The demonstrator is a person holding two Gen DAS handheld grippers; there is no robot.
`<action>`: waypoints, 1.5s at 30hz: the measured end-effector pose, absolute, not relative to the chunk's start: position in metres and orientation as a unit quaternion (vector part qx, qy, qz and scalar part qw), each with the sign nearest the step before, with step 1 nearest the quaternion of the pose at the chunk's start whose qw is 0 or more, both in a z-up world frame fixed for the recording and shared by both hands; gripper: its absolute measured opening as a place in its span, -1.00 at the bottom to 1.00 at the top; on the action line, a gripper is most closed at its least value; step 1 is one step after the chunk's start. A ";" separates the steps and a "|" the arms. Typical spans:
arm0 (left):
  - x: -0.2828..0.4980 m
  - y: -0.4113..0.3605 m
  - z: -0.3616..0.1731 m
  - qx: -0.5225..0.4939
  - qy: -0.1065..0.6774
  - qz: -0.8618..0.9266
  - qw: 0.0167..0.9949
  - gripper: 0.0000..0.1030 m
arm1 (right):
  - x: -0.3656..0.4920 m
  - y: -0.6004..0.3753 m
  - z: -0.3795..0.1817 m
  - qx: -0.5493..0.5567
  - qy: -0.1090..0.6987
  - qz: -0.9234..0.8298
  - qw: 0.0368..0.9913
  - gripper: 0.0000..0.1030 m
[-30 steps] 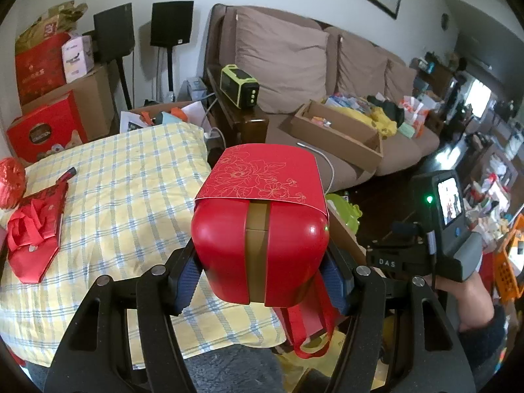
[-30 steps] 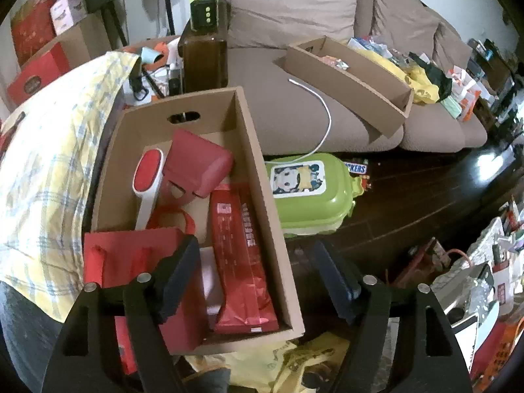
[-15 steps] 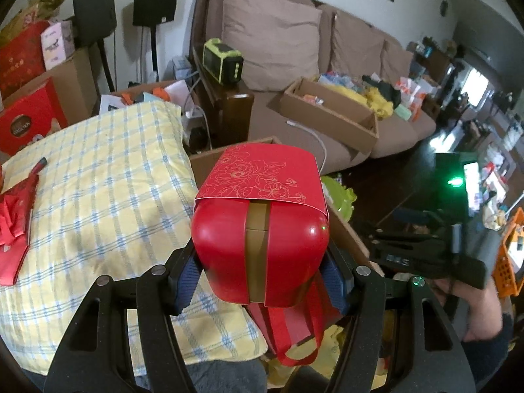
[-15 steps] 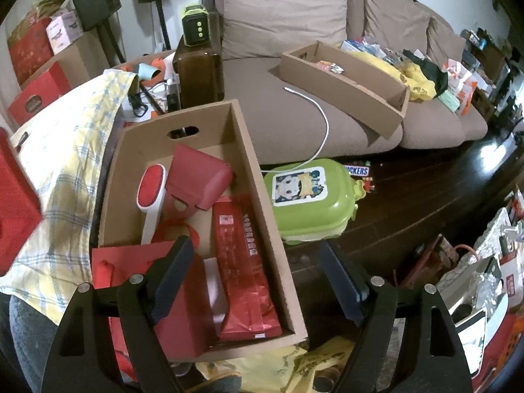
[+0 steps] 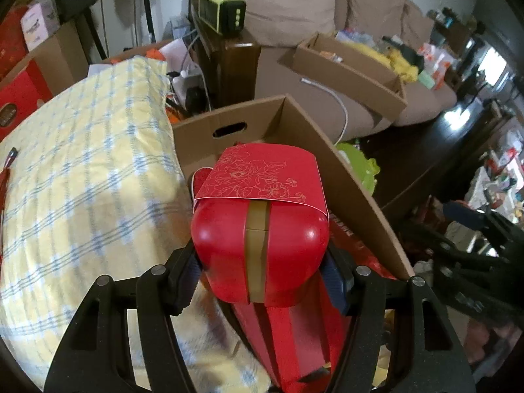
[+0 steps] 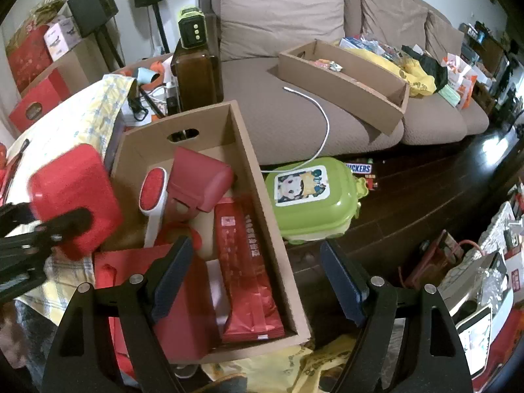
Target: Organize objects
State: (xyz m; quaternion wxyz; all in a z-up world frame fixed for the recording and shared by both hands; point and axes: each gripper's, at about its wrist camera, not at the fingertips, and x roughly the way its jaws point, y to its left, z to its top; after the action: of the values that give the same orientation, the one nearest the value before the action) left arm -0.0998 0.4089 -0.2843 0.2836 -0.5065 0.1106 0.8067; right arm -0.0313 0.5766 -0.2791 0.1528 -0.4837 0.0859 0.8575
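- Left tongs (image 5: 262,281) clenched on the red box (image 5: 260,229), above the carton (image 5: 353,196).
- Right tongs (image 6: 253,281) released, empty.
- Risk: the crowded carton beneath could tip the box.

"snickers" reads on a dark candy wrapper (image 6: 358,168) lying on the floor, ahead and right of the right claw (image 6: 258,278); other print is too small to read.

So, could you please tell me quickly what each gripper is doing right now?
Left gripper: shut on the red box.
Right gripper: open, holding nothing.
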 end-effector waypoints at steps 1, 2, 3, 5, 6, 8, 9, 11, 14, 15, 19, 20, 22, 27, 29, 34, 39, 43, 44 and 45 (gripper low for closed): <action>-0.101 0.413 -0.287 -0.507 0.114 0.807 0.280 0.19 | -0.031 0.577 -0.279 -0.483 0.086 0.858 0.152 0.58; -0.104 0.417 -0.291 -0.506 0.120 0.809 0.273 0.19 | -0.031 0.577 -0.279 -0.483 0.086 0.858 0.152 0.58; -0.106 0.420 -0.294 -0.505 0.124 0.811 0.268 0.19 | -0.032 0.577 -0.279 -0.483 0.086 0.858 0.152 0.58; -0.112 0.429 -0.301 -0.506 0.134 0.812 0.260 0.19 | -0.032 0.577 -0.280 -0.484 0.087 0.857 0.152 0.58; -0.116 0.433 -0.305 -0.508 0.138 0.811 0.255 0.19 | -0.032 0.577 -0.280 -0.485 0.088 0.857 0.152 0.58; -0.122 0.439 -0.311 -0.513 0.151 0.809 0.243 0.19 | -0.033 0.578 -0.282 -0.487 0.091 0.855 0.152 0.58; -0.123 0.441 -0.314 -0.514 0.158 0.810 0.235 0.19 | -0.033 0.579 -0.283 -0.487 0.094 0.855 0.151 0.58; -0.126 0.446 -0.319 -0.512 0.174 0.812 0.220 0.19 | -0.033 0.579 -0.284 -0.488 0.098 0.855 0.147 0.58; -0.134 0.450 -0.332 -0.530 0.175 0.802 0.214 0.19 | -0.034 0.580 -0.289 -0.492 0.103 0.853 0.144 0.58; -0.134 0.452 -0.334 -0.526 0.186 0.802 0.213 0.19 | -0.035 0.579 -0.291 -0.494 0.102 0.852 0.144 0.58; -0.132 0.462 -0.339 -0.526 0.203 0.796 0.219 0.17 | -0.037 0.579 -0.296 -0.499 0.102 0.849 0.141 0.58; -0.131 0.466 -0.339 -0.523 0.211 0.795 0.224 0.17 | -0.037 0.579 -0.297 -0.499 0.103 0.849 0.140 0.58; -0.130 0.474 -0.339 -0.520 0.221 0.791 0.233 0.06 | -0.038 0.578 -0.298 -0.499 0.102 0.849 0.139 0.58; -0.131 0.489 -0.340 -0.518 0.230 0.790 0.235 0.00 | -0.039 0.578 -0.300 -0.502 0.102 0.848 0.139 0.58; -0.130 0.490 -0.339 -0.516 0.231 0.790 0.237 0.00 | -0.038 0.580 -0.300 -0.502 0.103 0.847 0.139 0.58; -0.126 0.487 -0.333 -0.511 0.224 0.794 0.242 0.00 | -0.037 0.583 -0.300 -0.501 0.108 0.847 0.142 0.58; -0.121 0.479 -0.320 -0.502 0.217 0.799 0.251 0.02 | -0.038 0.584 -0.300 -0.501 0.109 0.847 0.141 0.58; -0.121 0.467 -0.297 -0.489 0.199 0.809 0.258 0.04 | -0.038 0.581 -0.300 -0.500 0.110 0.849 0.134 0.58; -0.121 0.461 -0.288 -0.484 0.192 0.814 0.260 0.05 | -0.038 0.580 -0.299 -0.500 0.110 0.849 0.131 0.58; -0.122 0.457 -0.283 -0.481 0.187 0.816 0.260 0.05 | -0.039 0.578 -0.299 -0.499 0.110 0.850 0.128 0.58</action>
State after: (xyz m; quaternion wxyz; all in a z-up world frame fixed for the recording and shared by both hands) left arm -0.1216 0.4568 -0.2829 0.2602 -0.4806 0.1874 0.8162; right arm -0.0387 0.5782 -0.2991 0.1284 -0.4992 0.1100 0.8498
